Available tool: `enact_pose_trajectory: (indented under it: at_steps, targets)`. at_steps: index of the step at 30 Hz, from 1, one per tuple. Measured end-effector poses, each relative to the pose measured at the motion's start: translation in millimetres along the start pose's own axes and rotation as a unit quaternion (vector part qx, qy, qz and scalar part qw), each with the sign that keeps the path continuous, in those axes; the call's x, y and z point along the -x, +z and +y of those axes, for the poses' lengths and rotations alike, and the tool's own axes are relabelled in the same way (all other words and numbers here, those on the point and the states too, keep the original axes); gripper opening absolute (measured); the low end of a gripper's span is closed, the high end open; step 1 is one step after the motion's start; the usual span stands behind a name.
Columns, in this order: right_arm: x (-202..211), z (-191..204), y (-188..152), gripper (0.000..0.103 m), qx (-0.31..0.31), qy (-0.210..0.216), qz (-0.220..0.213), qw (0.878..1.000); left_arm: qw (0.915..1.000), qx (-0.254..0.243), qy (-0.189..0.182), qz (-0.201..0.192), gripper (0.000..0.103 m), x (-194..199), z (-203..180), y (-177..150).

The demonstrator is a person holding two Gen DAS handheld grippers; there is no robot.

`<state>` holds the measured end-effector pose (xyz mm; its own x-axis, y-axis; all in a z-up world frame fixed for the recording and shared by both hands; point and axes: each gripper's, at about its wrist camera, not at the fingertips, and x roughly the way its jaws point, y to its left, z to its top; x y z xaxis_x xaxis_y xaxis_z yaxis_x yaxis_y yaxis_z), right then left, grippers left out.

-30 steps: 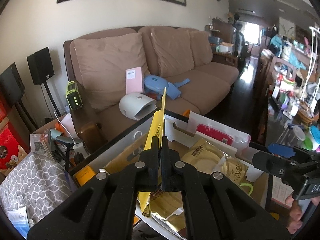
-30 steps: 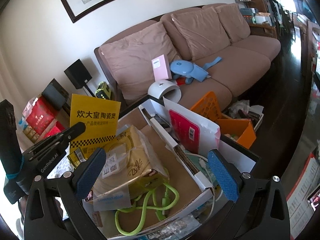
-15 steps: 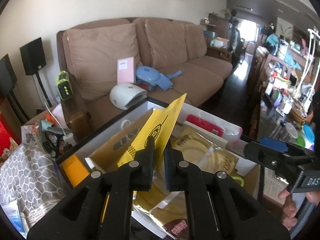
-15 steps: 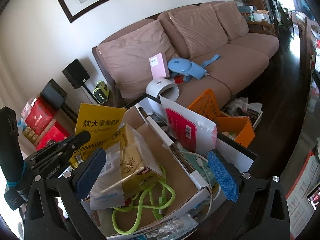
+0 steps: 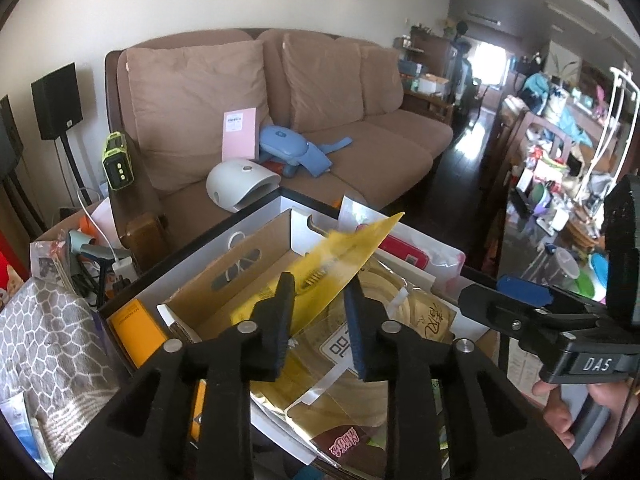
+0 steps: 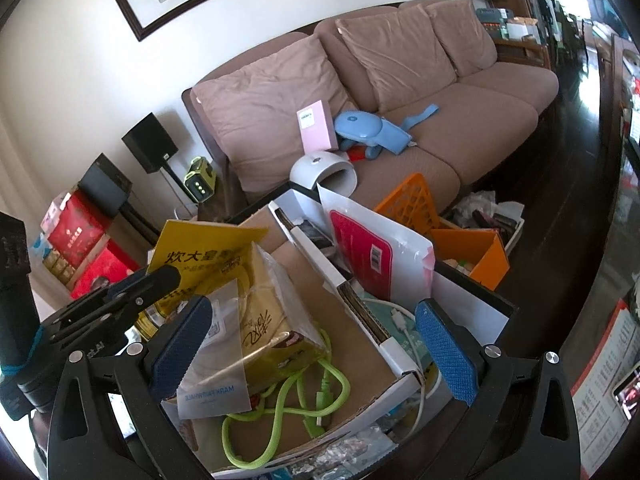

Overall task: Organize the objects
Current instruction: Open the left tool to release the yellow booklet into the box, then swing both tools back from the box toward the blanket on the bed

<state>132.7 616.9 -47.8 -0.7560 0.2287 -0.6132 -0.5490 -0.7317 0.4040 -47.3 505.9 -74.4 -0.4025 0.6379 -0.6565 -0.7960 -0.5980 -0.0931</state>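
Observation:
A yellow printed packet [image 5: 344,256] leans over an open cardboard box [image 5: 224,276] and rests on a gold snack bag [image 5: 400,320]. My left gripper [image 5: 319,292] is opening. The packet's lower part still lies between its jaws, and the pads no longer clamp it. In the right wrist view the yellow packet [image 6: 200,248] tilts against the gold bag [image 6: 272,320], with the left gripper [image 6: 132,296] at its lower edge. My right gripper [image 6: 312,320] hovers open over the cardboard box [image 6: 304,264], nothing between its blue pads. A green cable [image 6: 280,400] coils on the box floor.
A white bag with a red item [image 6: 376,248] stands at the box's right wall, and an orange basket [image 6: 440,220] lies beyond it. Behind is a brown sofa [image 5: 360,152] with a white dome device [image 5: 240,184] and a blue toy [image 5: 292,148]. A grey patterned cloth [image 5: 44,344] lies left.
The left jaws have parted from shut. The yellow packet has tipped from upright to leaning over the gold bag. The right gripper has not moved.

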Motion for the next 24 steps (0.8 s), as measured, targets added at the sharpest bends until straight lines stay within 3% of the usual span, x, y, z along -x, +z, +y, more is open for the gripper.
enact_pose_trajectory:
  at_steps: [16,20,24]
  targets:
    - [0,-2,-1,0.102,-0.001,0.0,0.001,1.0,0.9992,0.022,0.001,-0.033,0.043,54,16,7]
    - [9,0,0,0.102,-0.004,0.012,-0.02,1.0,0.9978,0.053,0.009,-0.039,0.049,82,41,-8]
    - [15,7,2,0.102,0.003,0.018,-0.037,0.999,0.9938,0.09,0.041,-0.049,0.052,110,82,-33]
